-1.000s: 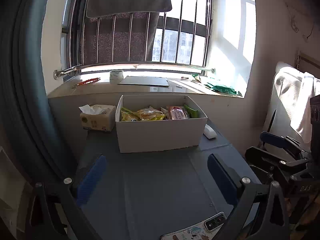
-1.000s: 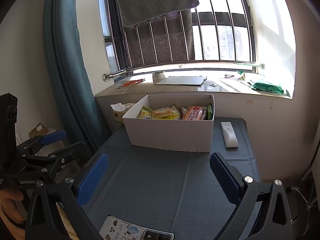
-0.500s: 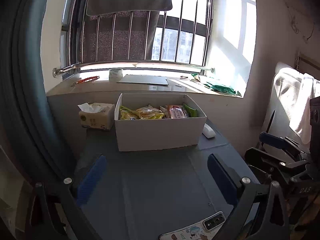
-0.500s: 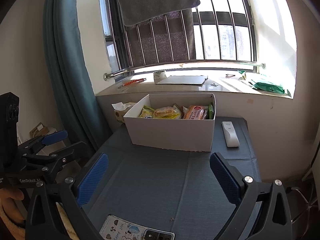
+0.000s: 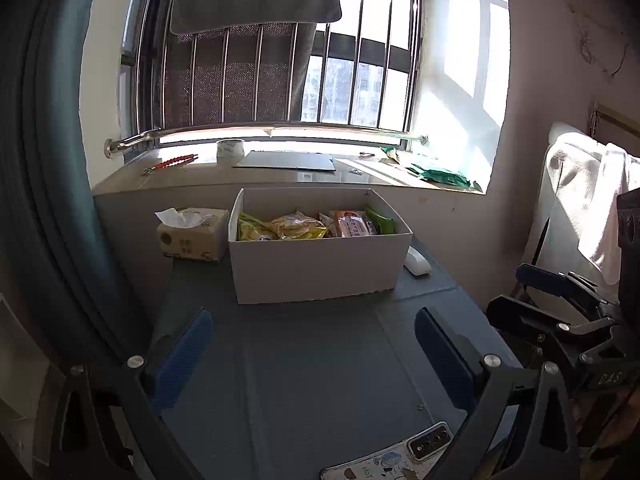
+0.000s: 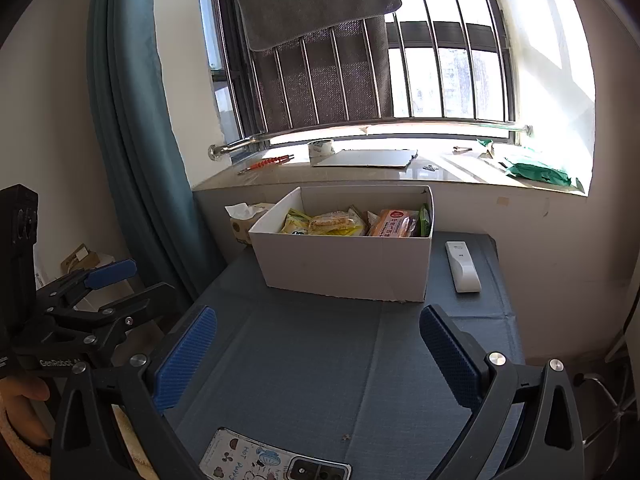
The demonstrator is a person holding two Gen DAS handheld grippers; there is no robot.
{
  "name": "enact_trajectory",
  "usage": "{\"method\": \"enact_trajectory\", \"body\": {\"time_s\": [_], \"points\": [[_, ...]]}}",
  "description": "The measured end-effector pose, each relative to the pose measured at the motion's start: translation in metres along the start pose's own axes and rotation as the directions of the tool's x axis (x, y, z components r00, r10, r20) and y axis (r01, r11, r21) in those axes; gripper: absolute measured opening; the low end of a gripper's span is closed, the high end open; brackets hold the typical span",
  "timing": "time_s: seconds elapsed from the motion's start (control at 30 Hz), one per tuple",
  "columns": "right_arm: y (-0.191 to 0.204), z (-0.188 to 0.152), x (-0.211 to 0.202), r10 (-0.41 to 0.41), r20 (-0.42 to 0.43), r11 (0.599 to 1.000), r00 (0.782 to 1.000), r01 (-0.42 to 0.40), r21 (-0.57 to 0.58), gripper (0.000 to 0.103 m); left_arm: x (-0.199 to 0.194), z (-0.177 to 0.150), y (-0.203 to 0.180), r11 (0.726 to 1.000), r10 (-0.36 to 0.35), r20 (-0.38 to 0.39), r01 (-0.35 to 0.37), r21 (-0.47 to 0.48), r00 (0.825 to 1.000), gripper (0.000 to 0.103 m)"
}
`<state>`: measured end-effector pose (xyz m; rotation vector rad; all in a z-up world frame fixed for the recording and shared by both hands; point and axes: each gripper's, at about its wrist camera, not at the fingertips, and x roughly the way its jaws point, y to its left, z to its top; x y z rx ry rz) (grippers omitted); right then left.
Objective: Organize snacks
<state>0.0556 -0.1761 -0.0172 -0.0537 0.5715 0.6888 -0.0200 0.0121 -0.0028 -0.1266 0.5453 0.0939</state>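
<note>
**Snacks in the box, both grippers held back and empty**

- White cardboard box (image 5: 316,264) stands open-topped on the grey-blue tabletop (image 5: 312,376), its far side toward the window sill
- Snack packets (image 5: 298,227) all lie inside the box: yellow ones at its left, an orange-red one (image 6: 394,222) right of centre, a green one against its right wall. None visible on the cloth outside the box
- Tissue pack (image 5: 192,234) just left of the box; white remote (image 6: 462,266) just right of it; phone in a cartoon case (image 6: 264,460) on the near edge, well in front of the box
- Left gripper (image 5: 312,356): fingers wide apart, nothing between them, short of the box
- Right gripper (image 6: 316,360): same, spread and empty, short of the box

Judgement: the scene fits either packets waiting to be sorted inside the box, or the tidying done and the tools drawn clear. Cannot tell which, so no move named
</note>
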Motion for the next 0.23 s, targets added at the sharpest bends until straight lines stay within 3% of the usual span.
{"method": "enact_trajectory", "body": {"time_s": [0.23], "points": [[0.0005, -0.0004, 0.0005, 0.002, -0.002, 1.0, 1.0, -0.002, -0.003, 0.103, 0.001, -0.0014, -0.0003, 1.0, -0.007, -0.007, 0.007, 0.002, 1.0, 0.103]]}}
